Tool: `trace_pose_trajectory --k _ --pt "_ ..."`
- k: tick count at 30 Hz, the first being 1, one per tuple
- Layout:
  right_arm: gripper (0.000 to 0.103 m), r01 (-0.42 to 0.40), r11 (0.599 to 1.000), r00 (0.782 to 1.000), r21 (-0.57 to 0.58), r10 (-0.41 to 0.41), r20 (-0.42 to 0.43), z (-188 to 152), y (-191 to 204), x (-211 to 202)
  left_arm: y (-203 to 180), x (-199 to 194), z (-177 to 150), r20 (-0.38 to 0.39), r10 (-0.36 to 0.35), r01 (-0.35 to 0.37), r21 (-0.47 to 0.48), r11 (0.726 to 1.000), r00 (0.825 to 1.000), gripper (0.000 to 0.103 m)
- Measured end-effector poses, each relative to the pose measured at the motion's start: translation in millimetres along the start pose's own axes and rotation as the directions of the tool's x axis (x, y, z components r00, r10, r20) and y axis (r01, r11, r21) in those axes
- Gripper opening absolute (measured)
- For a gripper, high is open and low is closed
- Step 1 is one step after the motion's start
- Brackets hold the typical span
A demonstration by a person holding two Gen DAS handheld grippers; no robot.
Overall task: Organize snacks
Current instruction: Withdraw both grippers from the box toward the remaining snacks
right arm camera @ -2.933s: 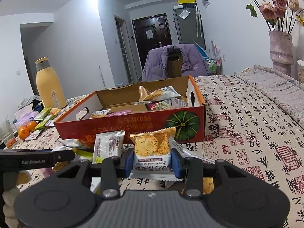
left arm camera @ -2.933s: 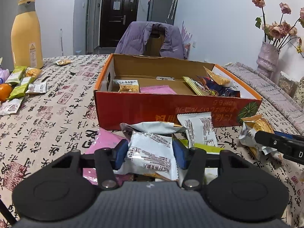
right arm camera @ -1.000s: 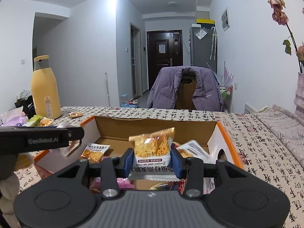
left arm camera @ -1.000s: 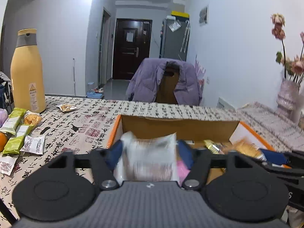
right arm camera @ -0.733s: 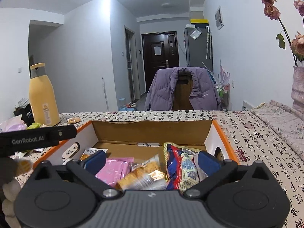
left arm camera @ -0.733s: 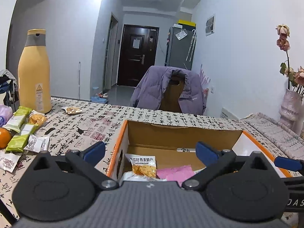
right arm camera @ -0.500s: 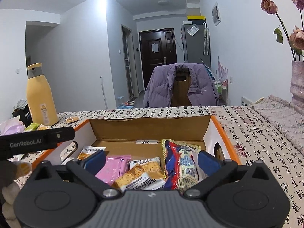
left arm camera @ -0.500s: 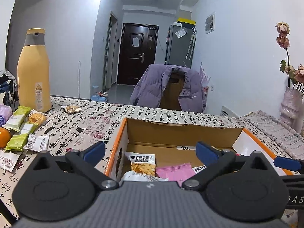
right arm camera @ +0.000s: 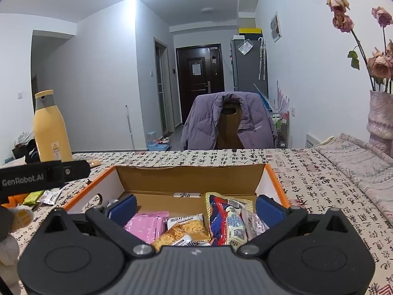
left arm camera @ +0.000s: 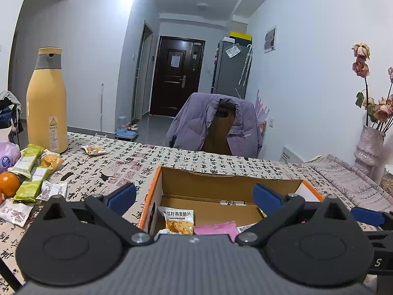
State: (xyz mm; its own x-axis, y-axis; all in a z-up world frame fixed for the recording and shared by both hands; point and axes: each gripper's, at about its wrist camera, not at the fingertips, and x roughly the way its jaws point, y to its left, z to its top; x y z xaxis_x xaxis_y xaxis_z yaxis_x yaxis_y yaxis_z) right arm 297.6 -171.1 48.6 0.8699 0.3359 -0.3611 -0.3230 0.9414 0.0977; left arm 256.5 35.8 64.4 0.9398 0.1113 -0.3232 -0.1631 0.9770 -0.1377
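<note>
An open orange cardboard box (left arm camera: 157, 184) (right arm camera: 275, 177) sits on the table just ahead of both grippers. Inside lie an orange cracker packet (left arm camera: 178, 218) (right arm camera: 183, 231), a pink packet (left arm camera: 216, 228) (right arm camera: 147, 223) and a red-and-blue snack bag (right arm camera: 227, 218). My left gripper (left arm camera: 195, 196) hovers above the box's near left part, jaws wide open and empty. Spread just as wide over the box's near middle, my right gripper (right arm camera: 195, 207) holds nothing. The left tool's body (right arm camera: 41, 174) shows at the left in the right wrist view.
More snack packets (left arm camera: 34, 172) and an orange (left arm camera: 8, 184) lie on the patterned tablecloth at the left, by a tall yellow bottle (left arm camera: 46, 103). A chair with a purple jacket (left arm camera: 216, 125) stands behind the table. A vase of dried flowers (right arm camera: 380, 113) is at the right.
Both grippers opened and dropped their packets into the box: the white one from the left, the orange cracker one from the right. The left gripper has since risen slightly.
</note>
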Motion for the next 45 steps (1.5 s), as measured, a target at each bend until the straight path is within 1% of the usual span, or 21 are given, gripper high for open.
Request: trace_pose_trajectory --k 4,10,17,21,27,31,35,38,40,42,45 --pt "0.103 0.003 1.0 1.0 0.003 -0.003 -0.003 -0.4 -0.8 -11.8 1.3 -12.6 0.6 0.005 -0.004 0.004 0.004 1.0 1.0 0.103" --pt "0.103 0.003 1.0 1.0 -0.002 -0.004 -0.012 -7.7 1.0 -29.6 6.2 -30.7 -10.0 -0.009 -0.006 0.006 0.021 1.0 1.0 0.103" --pt "0.103 -0.012 1.0 0.999 -0.008 0.011 -0.035 -20.1 4.2 -42.0 16.3 -42.5 -31.1 -0.06 0.001 0.001 0.027 1.0 0.998 0.103" --pt "0.103 -0.022 1.0 0.999 -0.012 0.021 -0.046 -25.8 7.3 -48.2 22.0 -46.0 -41.5 -0.088 -0.015 0.017 0.02 1.0 0.996 0.103" --pt "0.103 -0.012 1.0 0.998 -0.013 0.011 -0.063 -37.4 6.9 -65.2 24.0 -54.2 -54.7 -0.123 -0.035 0.039 0.033 0.999 0.992 0.103" --pt "0.103 -0.01 1.0 0.992 0.008 0.011 -0.129 -53.9 2.9 -69.9 25.3 -58.7 -65.2 -0.169 -0.033 0.039 0.034 0.999 0.985 0.103" --pt "0.103 -0.011 1.0 0.984 0.017 0.014 -0.178 -72.3 4.8 -78.3 25.4 -64.6 -78.4 -0.233 -0.036 0.047 0.041 0.998 0.972 0.103" --pt "0.103 -0.017 1.0 0.978 0.007 0.018 -0.209 -84.0 8.1 -84.3 23.0 -71.5 -88.5 -0.257 -0.038 0.054 0.056 0.997 0.966 0.103" --pt "0.103 -0.021 1.0 0.971 -0.009 0.018 -0.237 -92.5 12.2 -87.3 21.5 -75.7 -93.7 -0.259 -0.03 0.048 0.067 0.997 0.965 0.103" --pt "0.102 -0.04 0.999 0.966 -0.016 0.034 -0.255 -97.5 15.4 -90.5 22.1 -79.8 -97.6 -0.266 -0.027 0.043 0.054 0.998 0.964 0.103" --pt "0.102 -0.022 0.999 0.964 -0.04 0.01 -0.265 -100.8 20.3 -96.0 21.0 -84.9 -103.2 -0.29 -0.022 0.039 0.051 0.998 0.957 0.103"
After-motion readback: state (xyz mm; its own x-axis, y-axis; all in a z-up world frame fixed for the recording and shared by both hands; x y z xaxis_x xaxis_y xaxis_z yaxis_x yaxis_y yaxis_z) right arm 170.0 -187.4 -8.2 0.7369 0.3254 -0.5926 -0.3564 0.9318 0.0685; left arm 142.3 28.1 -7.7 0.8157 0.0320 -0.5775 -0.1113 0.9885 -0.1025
